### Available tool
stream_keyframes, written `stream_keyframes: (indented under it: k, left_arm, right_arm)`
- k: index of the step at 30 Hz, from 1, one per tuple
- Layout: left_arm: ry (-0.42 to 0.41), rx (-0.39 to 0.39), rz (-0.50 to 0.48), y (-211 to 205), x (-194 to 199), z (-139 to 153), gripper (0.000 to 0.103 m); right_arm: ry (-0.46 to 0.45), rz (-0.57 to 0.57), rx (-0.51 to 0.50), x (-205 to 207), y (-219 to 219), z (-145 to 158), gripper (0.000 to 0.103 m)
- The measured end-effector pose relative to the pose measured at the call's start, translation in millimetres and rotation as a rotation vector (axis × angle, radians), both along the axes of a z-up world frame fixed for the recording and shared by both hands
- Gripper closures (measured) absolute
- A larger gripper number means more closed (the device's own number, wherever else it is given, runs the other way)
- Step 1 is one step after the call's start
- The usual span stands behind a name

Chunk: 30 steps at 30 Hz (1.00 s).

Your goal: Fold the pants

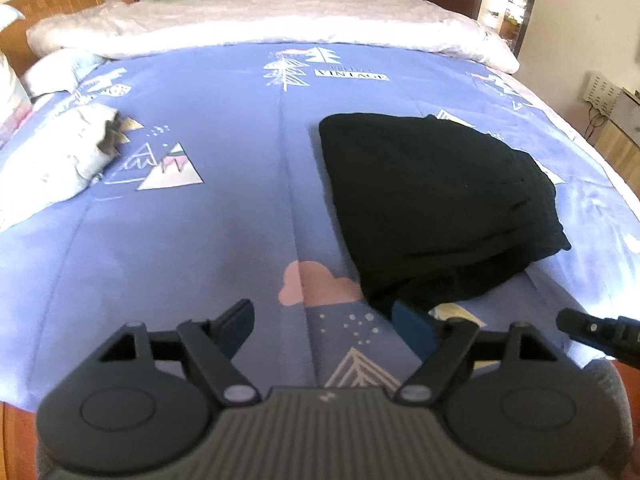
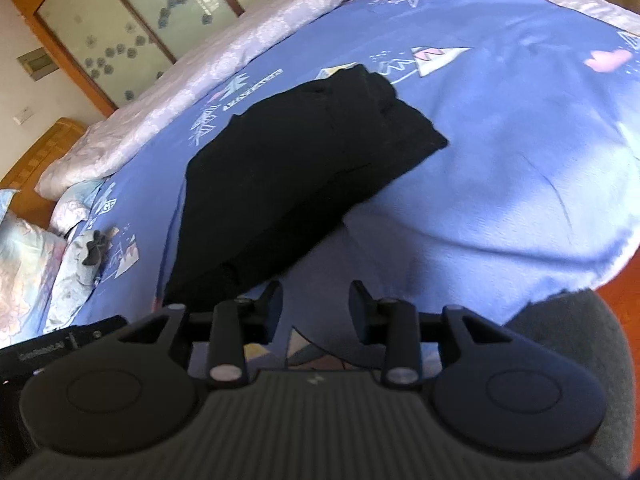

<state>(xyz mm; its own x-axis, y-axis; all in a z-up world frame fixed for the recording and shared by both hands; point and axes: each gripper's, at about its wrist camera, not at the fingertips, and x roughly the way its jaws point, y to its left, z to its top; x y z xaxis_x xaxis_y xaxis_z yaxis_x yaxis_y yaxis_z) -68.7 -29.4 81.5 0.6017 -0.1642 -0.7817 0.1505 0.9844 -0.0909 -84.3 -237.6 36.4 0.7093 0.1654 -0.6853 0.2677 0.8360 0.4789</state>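
Note:
The black pants (image 1: 432, 204) lie folded into a thick bundle on the blue patterned bedspread (image 1: 224, 208), right of the middle seam. My left gripper (image 1: 324, 320) hovers open above the spread near the bundle's front corner, nothing between its fingers. In the right wrist view the same pants (image 2: 296, 168) stretch diagonally ahead and to the left. My right gripper (image 2: 316, 304) stands partly open over the spread just short of the pants' near end, holding nothing. The right gripper's tip (image 1: 584, 326) shows at the left view's right edge.
A crumpled pale cloth (image 1: 68, 152) with a dark patch lies at the left of the bed. A pale quilt (image 1: 280, 24) runs along the far side, pillows (image 2: 24, 264) at the head. The wooden floor (image 2: 624, 280) lies past the bed's right edge.

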Motion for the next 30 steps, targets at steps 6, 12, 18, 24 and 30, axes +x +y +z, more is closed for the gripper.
stream_keyframes:
  k: [6, 12, 18, 24, 30]
  left_arm:
    - [-0.044, 0.018, 0.045, 2, -9, 7, 0.021]
    - [-0.092, 0.050, 0.086, 2, -12, 12, 0.004]
    - [-0.116, 0.108, 0.068, -3, -12, 12, 0.000]
    - [-0.090, 0.185, 0.040, -13, -8, 4, 0.000]
    - [-0.078, 0.200, 0.061, -10, -5, 2, 0.000]
  right_arm:
    - [-0.017, -0.031, 0.013, -3, -2, 2, 0.060]
    - [-0.019, -0.026, 0.013, -4, -1, 2, 0.058]
    - [-0.016, -0.033, 0.020, -4, 0, 2, 0.056]
    - [-0.012, -0.038, 0.025, -4, -1, 0, 0.055]
    - [0.005, -0.051, 0.038, -3, -5, -3, 0.054]
